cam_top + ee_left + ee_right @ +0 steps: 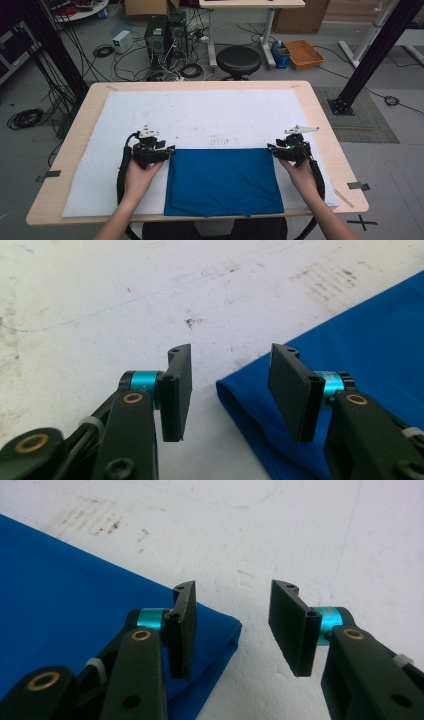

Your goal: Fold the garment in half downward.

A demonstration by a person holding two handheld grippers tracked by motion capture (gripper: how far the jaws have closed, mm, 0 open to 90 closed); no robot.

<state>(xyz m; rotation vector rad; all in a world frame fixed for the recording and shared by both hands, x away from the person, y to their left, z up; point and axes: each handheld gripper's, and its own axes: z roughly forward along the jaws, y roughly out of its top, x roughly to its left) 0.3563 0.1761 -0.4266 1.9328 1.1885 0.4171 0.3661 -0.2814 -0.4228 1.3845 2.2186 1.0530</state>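
Across the high view, a folded blue cloth (pixel 222 181) is lying at the six o'clock edge of the desk (pixel 320 107), on a white mat (pixel 200 115). The left gripper (pixel 167 149) is sitting at the cloth's ten o'clock corner, the right gripper (pixel 274 148) at its two o'clock corner.

Left gripper view: the jaws are standing apart, gripping nothing, the cloth's corner (pixel 240 395) lying just beyond the gap.

Right gripper view: the jaws are standing apart, gripping nothing, the cloth's corner (pixel 220 630) lying beneath the nine o'clock jaw.
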